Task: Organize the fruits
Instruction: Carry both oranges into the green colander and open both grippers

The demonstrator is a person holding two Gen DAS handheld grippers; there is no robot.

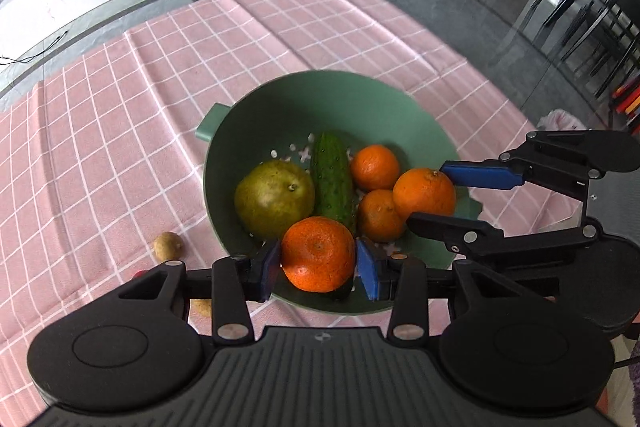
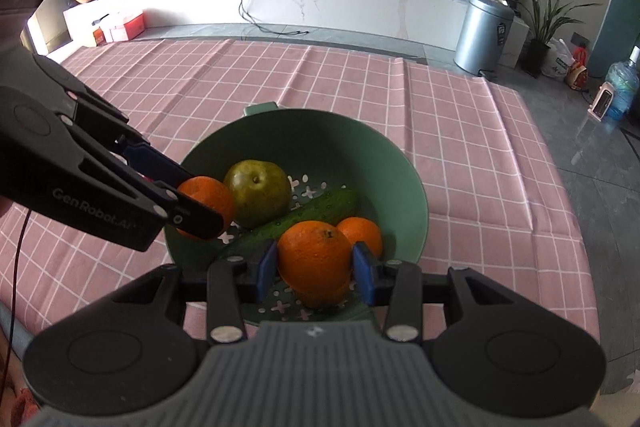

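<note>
Each gripper is clamped on a mandarin directly over the green colander (image 1: 288,99) on the pink checked counter (image 1: 120,99). The left gripper (image 1: 318,261) pinches its mandarin (image 1: 318,253) at lower centre of its view, above the near rim. The right gripper (image 2: 314,261) pinches its mandarin (image 2: 314,255) likewise (two more mandarins, a pear (image 1: 274,197) and a cucumber (image 1: 332,179) lie inside). Judging by this, release calls only for a straight drop; neither gripper must travel sideways.

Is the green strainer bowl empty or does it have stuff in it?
Not empty. The green strainer bowl holds a pear, a cucumber and loose oranges, with its perforated bottom partly visible.
</note>
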